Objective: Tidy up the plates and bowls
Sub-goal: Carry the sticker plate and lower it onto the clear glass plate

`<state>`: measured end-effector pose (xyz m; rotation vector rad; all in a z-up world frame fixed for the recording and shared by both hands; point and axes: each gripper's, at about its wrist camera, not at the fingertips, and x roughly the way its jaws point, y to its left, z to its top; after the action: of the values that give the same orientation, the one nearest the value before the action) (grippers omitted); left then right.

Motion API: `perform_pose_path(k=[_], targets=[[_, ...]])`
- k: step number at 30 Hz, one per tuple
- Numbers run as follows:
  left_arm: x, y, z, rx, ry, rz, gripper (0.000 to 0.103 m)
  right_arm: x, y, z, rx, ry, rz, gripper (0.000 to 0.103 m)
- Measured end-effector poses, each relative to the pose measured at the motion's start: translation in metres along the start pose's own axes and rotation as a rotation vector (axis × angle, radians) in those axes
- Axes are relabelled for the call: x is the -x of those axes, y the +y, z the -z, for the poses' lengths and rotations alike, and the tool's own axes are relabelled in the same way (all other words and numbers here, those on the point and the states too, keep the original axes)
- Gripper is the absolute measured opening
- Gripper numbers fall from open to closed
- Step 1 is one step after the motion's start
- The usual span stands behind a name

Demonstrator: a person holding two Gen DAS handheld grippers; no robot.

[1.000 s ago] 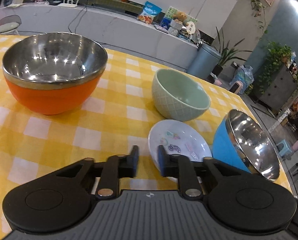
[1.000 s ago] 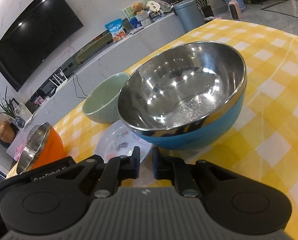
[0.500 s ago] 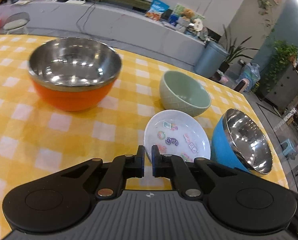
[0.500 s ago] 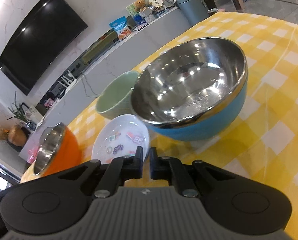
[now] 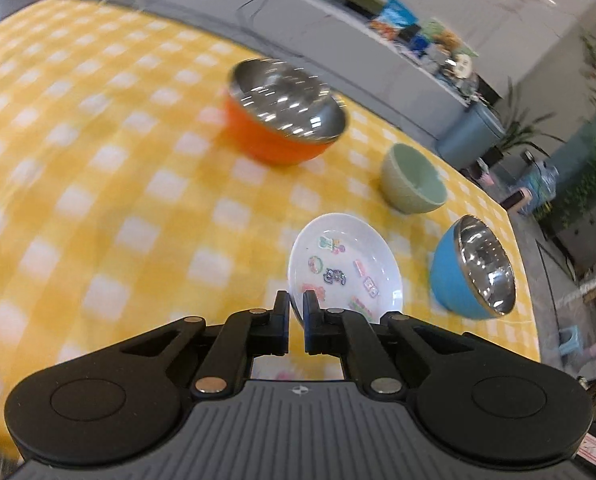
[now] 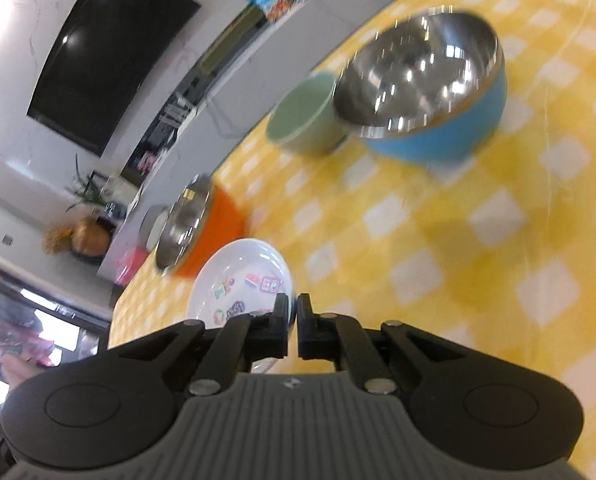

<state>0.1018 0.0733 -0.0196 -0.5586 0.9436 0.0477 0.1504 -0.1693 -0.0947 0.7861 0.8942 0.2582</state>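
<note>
While both grippers pinch the white plate's [image 5: 344, 266] rim, left [image 5: 296, 307] and right [image 6: 292, 309], three bowls sit apart.

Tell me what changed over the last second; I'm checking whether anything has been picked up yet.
Nothing picked up. Both tools, left and right, pulled up and back from the dishes, and their fingers closed to a narrow gap, empty. The white plate, orange bowl, green bowl and blue bowl look unmoved on the checked cloth.

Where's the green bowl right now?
Left wrist view: the green bowl sits right of centre, between the orange bowl and blue bowl, beyond the white plate.
</note>
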Motion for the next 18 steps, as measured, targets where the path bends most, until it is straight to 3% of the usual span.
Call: perform_pose_path(k=[9,18], targets=[[0.043,0.027,0.026,0.055,0.023,-0.057,0.006,0.023,0.013,0.04,0.049,0.117,-0.042,0.001],[0.045,0.052,0.056,0.115,0.092,-0.103,0.006,0.026,0.01,0.068,0.098,0.208,-0.006,0.001]])
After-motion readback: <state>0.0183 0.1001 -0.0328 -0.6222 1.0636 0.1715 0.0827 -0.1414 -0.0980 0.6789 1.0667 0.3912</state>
